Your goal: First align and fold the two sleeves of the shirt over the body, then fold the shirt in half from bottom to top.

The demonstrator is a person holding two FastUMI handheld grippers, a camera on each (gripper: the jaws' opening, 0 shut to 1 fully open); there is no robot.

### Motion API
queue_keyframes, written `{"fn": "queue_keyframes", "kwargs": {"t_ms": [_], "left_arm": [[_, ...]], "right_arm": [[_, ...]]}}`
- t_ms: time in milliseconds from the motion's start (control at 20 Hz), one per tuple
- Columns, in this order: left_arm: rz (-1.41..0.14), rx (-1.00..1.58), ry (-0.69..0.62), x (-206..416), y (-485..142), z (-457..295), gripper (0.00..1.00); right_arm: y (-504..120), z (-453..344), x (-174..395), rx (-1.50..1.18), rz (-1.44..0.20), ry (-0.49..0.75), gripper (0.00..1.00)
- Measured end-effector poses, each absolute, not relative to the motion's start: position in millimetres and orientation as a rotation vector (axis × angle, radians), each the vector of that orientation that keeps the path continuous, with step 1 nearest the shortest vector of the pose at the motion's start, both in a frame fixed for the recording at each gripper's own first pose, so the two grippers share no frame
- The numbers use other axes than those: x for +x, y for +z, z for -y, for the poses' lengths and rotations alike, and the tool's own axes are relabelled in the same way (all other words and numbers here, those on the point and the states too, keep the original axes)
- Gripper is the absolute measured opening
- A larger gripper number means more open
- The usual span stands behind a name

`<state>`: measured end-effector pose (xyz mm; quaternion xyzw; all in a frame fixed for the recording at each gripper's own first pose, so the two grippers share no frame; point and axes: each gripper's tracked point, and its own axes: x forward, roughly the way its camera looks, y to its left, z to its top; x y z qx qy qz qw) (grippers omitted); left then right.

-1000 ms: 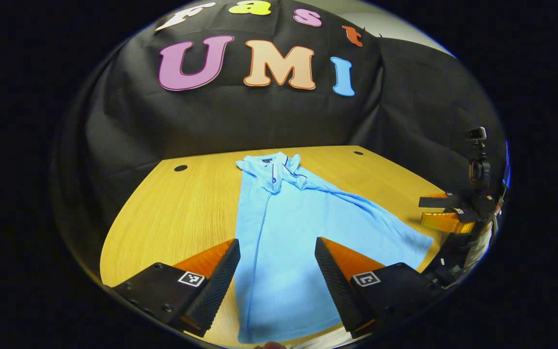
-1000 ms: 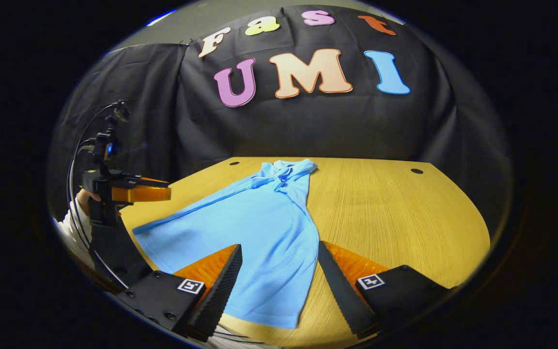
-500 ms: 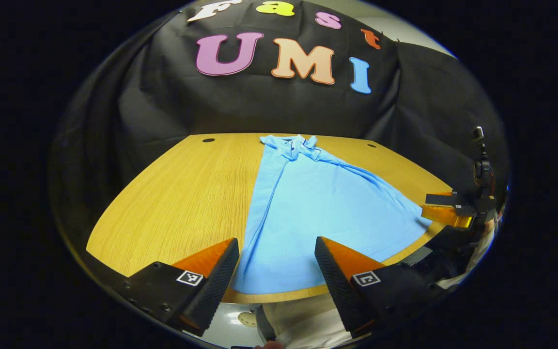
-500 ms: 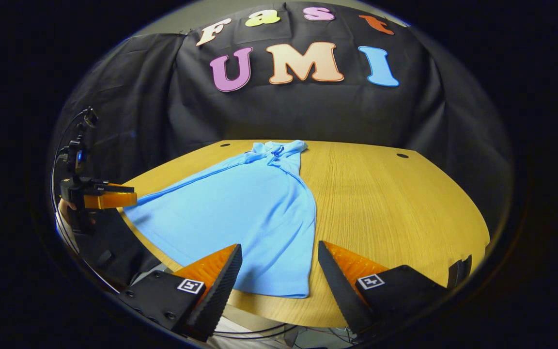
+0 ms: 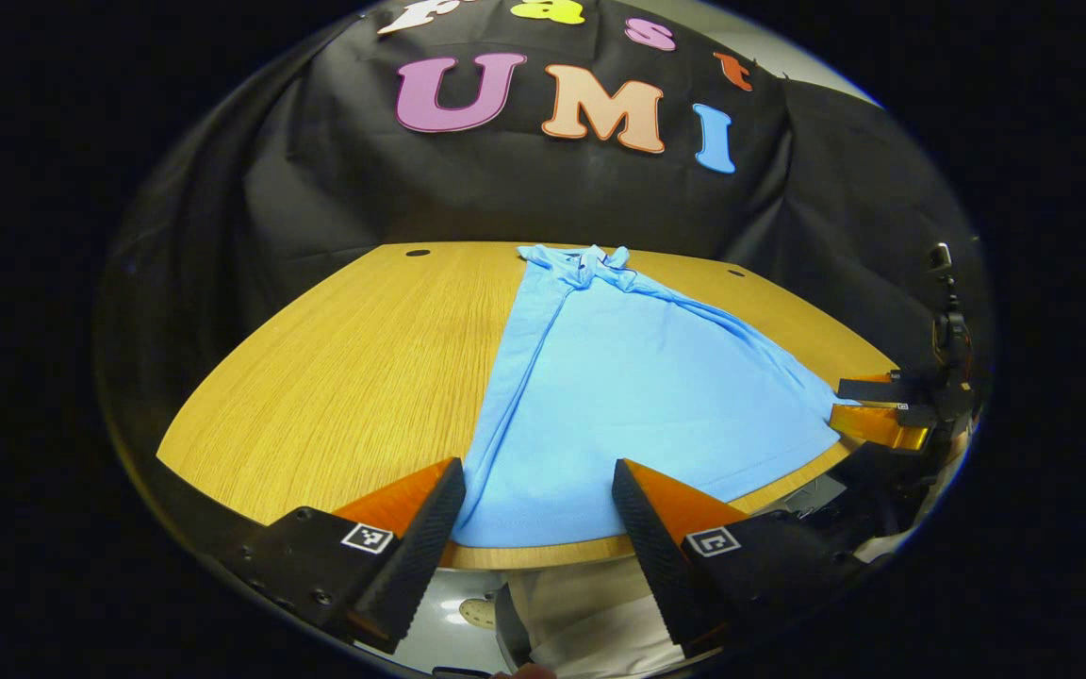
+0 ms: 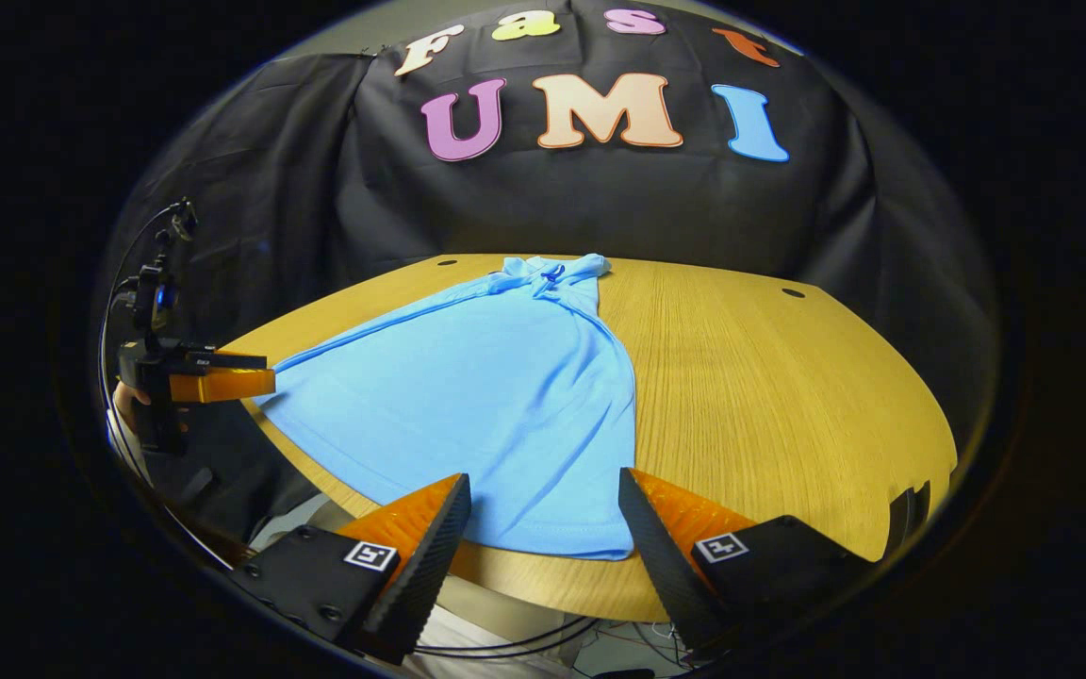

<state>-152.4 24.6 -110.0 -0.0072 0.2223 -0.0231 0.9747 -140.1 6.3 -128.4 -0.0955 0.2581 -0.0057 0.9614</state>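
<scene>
A light blue shirt lies flat on the wooden table, collar far and hem at the near edge. Its sides are folded in, so it narrows toward the collar. In the left gripper view my left gripper is open just before the hem's left corner, touching nothing. The right gripper shows at the far right, beside the hem's other corner. In the right gripper view the shirt spreads leftward, and my right gripper is open at its hem's right corner. The left gripper hangs by the left corner.
Small dark cable holes mark the table's far corners. Bare wood lies right of the shirt. Below the front edge are a person's light clothing and cables. A hand holds the left gripper.
Both grippers have drawn back from above the shirt's body to the table's near edge and sunk lower. The hem now lies just beyond their fingertips. The shirt has not moved.
</scene>
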Motion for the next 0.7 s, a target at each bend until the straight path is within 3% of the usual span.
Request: {"fn": "queue_keyframes", "kwargs": {"t_ms": [500, 650, 700], "left_arm": [[-0.403, 0.033, 0.006, -150, -118, -23, 0.94], [-0.395, 0.026, -0.021, -149, -119, -15, 0.85], [-0.390, 0.029, -0.034, -149, -119, -10, 0.75]], "right_arm": [[-135, -10, -138, -0.194, -0.510, -0.007, 0.99], [-135, -19, -139, -0.195, -0.501, 0.020, 0.88], [-136, -24, -139, -0.198, -0.497, 0.036, 0.79]]}}
